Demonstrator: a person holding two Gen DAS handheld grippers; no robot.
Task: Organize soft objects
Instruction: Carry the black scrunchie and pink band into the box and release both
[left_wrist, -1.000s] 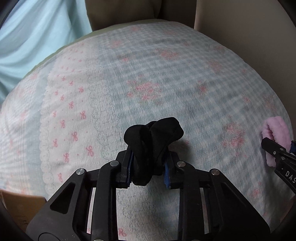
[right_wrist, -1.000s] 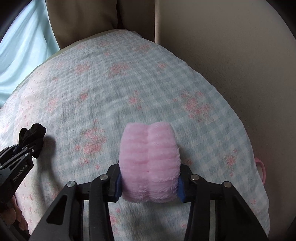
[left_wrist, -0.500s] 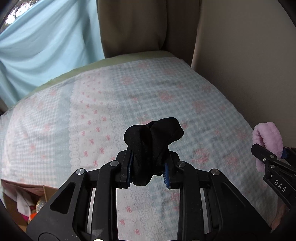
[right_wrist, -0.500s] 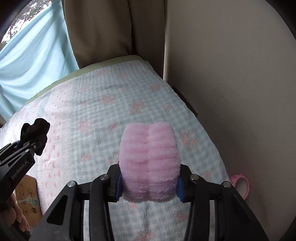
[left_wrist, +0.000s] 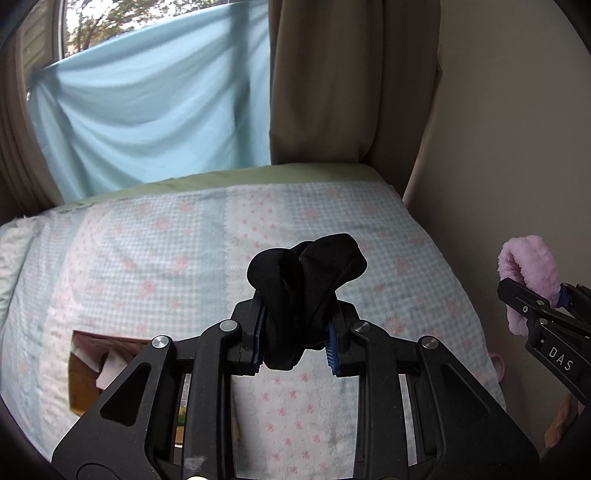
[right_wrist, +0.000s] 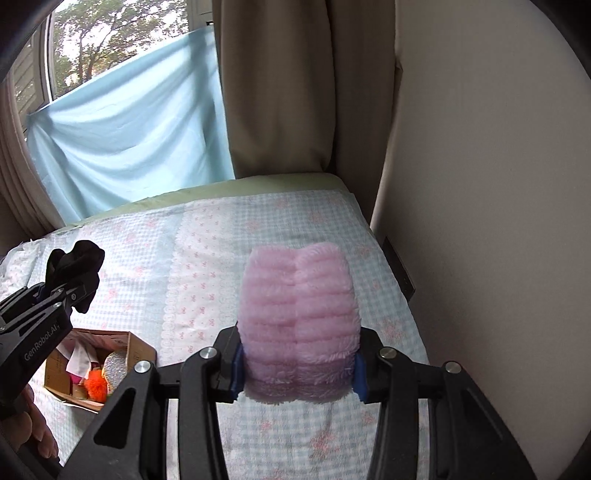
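Observation:
My left gripper (left_wrist: 296, 341) is shut on a black fabric piece (left_wrist: 306, 284) and holds it above the bed. It also shows at the left of the right wrist view (right_wrist: 75, 267). My right gripper (right_wrist: 297, 373) is shut on a fluffy pink band (right_wrist: 298, 321), held above the bed near the wall. The pink band shows at the right edge of the left wrist view (left_wrist: 528, 269). A cardboard box (right_wrist: 136, 349) with soft items sits on the bed at the lower left; it also shows behind my left gripper (left_wrist: 79, 384).
The bed has a pale blue checked cover with pink flowers (left_wrist: 147, 258). A beige wall (right_wrist: 480, 184) runs along its right side. A blue sheet (left_wrist: 147, 110) and brown curtain (left_wrist: 351, 81) hang at the bed's far end. A pink ring (left_wrist: 496, 363) lies at the bed's right edge.
Both grippers have risen and pulled back from the bed with their items still held. The curtains, window and cardboard box have come into view.

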